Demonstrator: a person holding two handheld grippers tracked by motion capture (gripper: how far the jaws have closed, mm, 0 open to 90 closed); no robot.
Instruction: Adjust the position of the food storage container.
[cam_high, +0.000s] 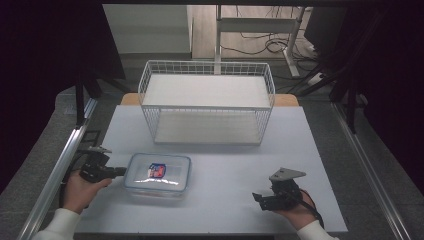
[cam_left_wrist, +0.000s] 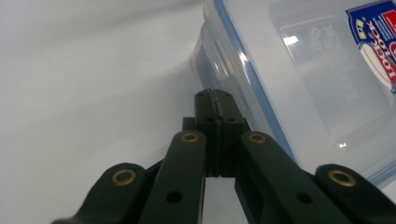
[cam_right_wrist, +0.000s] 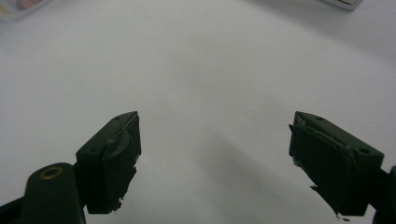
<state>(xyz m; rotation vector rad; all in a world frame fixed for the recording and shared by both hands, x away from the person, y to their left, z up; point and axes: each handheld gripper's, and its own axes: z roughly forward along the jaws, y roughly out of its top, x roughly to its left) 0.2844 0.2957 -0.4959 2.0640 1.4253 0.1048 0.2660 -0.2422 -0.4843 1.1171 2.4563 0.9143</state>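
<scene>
My left gripper (cam_left_wrist: 215, 100), jaws pressed together, sits just beside the clear container (cam_high: 157, 174); its label (cam_left_wrist: 376, 42) seems to read "Lock". My right gripper (cam_right_wrist: 215, 158) gapes over bare table (cam_high: 235, 165), basket (cam_high: 206, 102) well ahead.

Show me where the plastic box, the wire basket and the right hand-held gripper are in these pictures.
plastic box (cam_high: 158, 173): high view, middle of its clear lid.
wire basket (cam_high: 206, 107): high view, front top rim wire.
right hand-held gripper (cam_right_wrist: 215, 163): right gripper view, midway between its open jaws.
</scene>
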